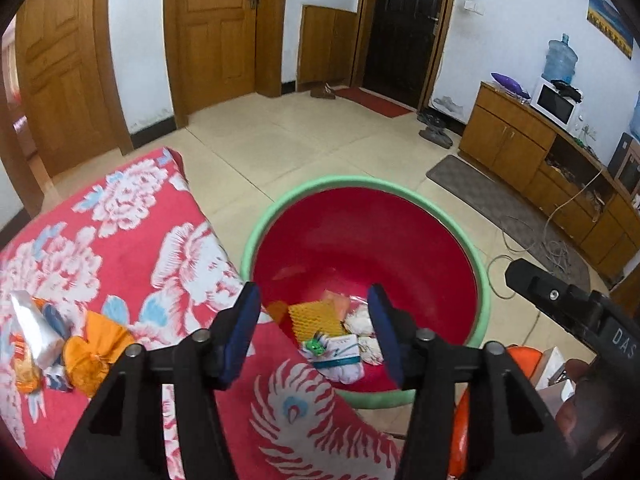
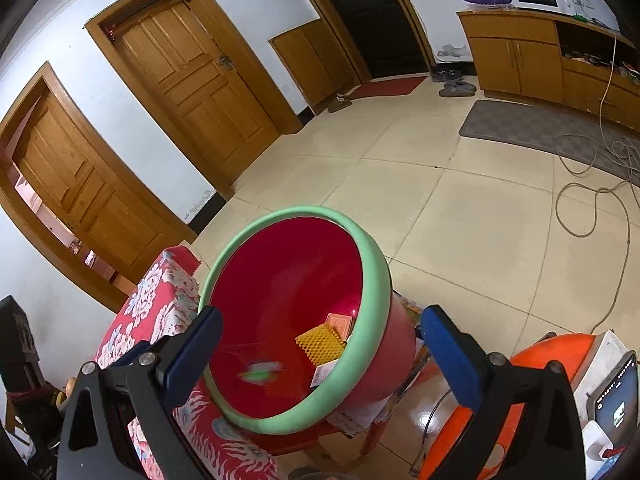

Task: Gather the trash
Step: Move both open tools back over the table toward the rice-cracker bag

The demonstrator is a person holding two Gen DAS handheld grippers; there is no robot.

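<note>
A red basin with a green rim (image 1: 486,300) stands beside a table covered in red floral cloth (image 1: 120,240). Inside it lie a yellow mesh piece (image 1: 316,320), white wrappers (image 1: 340,356) and other scraps. My left gripper (image 1: 316,332) is open and empty, over the basin's near edge. More trash lies on the cloth at the left: an orange wrapper (image 1: 96,352) and a silver packet (image 1: 36,328). In the right wrist view my right gripper (image 2: 320,356) is open above the basin (image 2: 376,276), and a blurred green-and-white item (image 2: 262,372) is in the air inside it.
An orange stool (image 2: 552,356) with a phone (image 2: 616,404) and white boxes is at the right. Cables (image 2: 592,200) and a grey mat (image 2: 532,128) lie on the tiled floor. A wooden cabinet (image 1: 516,136) with a microwave lines the right wall. Shoes sit by the dark door (image 1: 404,28).
</note>
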